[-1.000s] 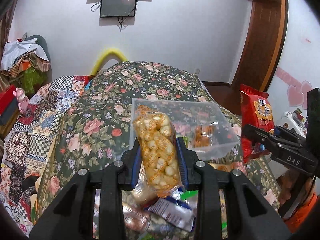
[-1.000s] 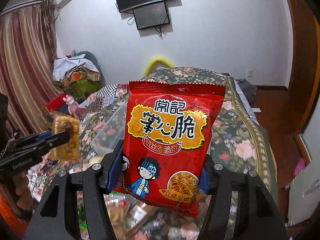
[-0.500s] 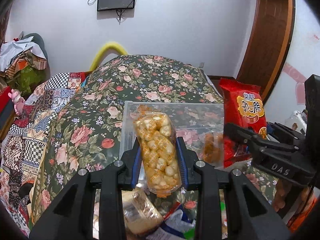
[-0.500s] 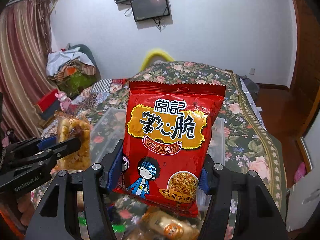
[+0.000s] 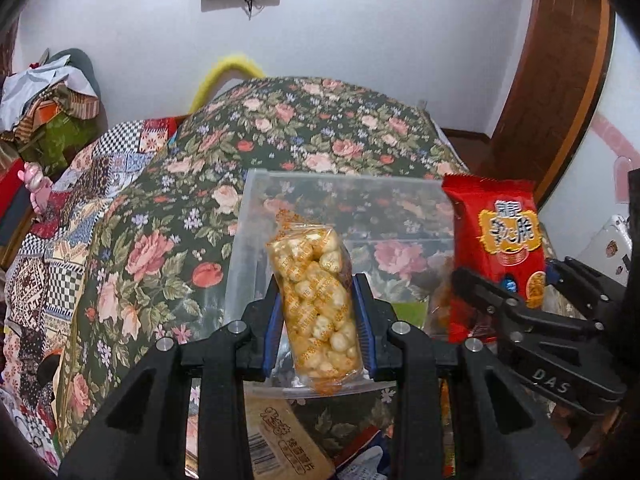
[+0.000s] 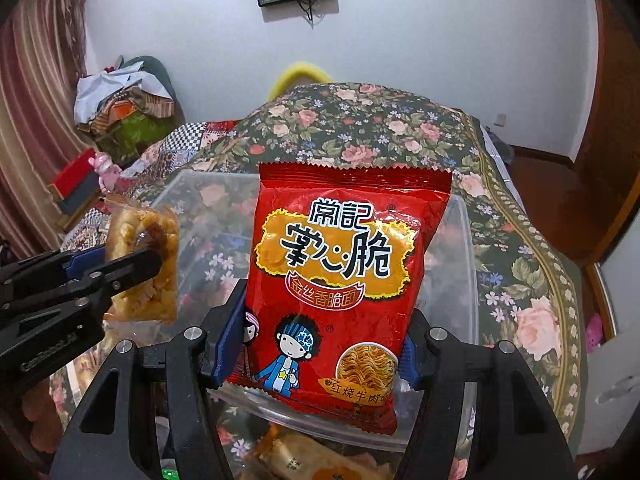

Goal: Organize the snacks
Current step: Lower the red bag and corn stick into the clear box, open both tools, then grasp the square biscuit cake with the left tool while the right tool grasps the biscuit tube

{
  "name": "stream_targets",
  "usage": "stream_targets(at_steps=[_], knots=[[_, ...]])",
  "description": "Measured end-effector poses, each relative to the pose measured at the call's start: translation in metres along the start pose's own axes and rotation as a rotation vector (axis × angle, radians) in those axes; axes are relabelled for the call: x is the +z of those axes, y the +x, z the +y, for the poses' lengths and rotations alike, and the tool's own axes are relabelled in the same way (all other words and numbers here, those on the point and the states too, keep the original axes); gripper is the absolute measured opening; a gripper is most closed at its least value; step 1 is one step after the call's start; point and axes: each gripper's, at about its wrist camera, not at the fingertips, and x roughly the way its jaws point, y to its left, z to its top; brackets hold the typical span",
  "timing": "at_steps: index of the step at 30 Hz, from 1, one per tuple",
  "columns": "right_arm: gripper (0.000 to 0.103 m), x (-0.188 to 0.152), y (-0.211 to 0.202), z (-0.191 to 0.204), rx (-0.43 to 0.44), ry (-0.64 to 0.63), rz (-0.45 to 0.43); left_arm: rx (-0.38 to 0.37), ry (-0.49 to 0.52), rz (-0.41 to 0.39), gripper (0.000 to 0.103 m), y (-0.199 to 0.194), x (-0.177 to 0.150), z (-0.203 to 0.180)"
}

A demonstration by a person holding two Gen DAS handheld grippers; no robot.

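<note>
Mid-transfer: two snacks held up at the near edge of the clear rectangular plastic bin [image 6: 466, 240], which sits on the dark floral bedspread [image 5: 320, 120], neither yet let go.

Clear-wrapped block of puffed golden rice crackers [image 5: 316, 300], centre of the left wrist frame, pinched upright between the blue pads of the left hand-held gripper [image 5: 318, 312], jaws clenched on its sides. Orange print on the wrapper, too small to read.

Red foil packet of crispy noodle snack [image 6: 340, 280], centre of the right wrist frame, clamped at its lower edges by the right hand-held gripper [image 6: 316, 354]. Large white characters readable: 常記 掌心脆; beneath, on a red band, 金丝香脆面; at the bottom, by a bowl of noodles, 红烧牛肉, rest cut off. Cartoon child in a starred headband, lower centre.

Next move, as judged: carry each packet forward over the rim, lower inside, then open the jaws; both grippers close together, so some care against bumping.

Lettering "DAS" on the right gripper body, lower right of the left view; faint "GenRobot.AI", partly blurred, lower left of the right view. More loose wrapped snacks [image 6: 304, 460] at the bottom of both frames.
</note>
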Motion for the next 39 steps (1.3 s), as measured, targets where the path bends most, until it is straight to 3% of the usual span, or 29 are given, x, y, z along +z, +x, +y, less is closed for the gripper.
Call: stream_targets(at_steps=[6, 14, 23, 28, 30, 34, 39], knots=[[0.063, -0.002, -0.002, -0.003, -0.007, -0.006, 0.018, 0.003, 0.004, 0.004, 0.033, -0.004, -0.002, 0.001], [0.067, -0.008, -0.031, -0.002, 0.015, -0.024, -0.034, -0.011, 0.031, -0.018, 0.035, -0.036, -0.01, 0.005], [0.071, -0.028, -0.06, -0.009, 0.019, -0.038, -0.062, 0.003, 0.023, 0.0, 0.046, -0.061, -0.033, 0.026], [0.071, -0.049, -0.06, -0.015, 0.018, -0.053, -0.015, 0.026, 0.012, 0.046, 0.068, -0.058, -0.054, 0.037], [0.071, -0.06, -0.054, -0.017, 0.014, -0.065, 0.018, 0.034, 0.021, 0.068, 0.073, -0.054, -0.062, 0.037], [0.071, -0.08, -0.038, -0.018, 0.01, -0.088, 0.089, 0.05, 0.04, 0.12, 0.074, -0.042, -0.076, 0.035], [0.072, -0.089, -0.017, -0.021, 0.026, -0.093, 0.143, 0.018, 0.031, 0.158, 0.075, -0.029, -0.082, 0.031]])
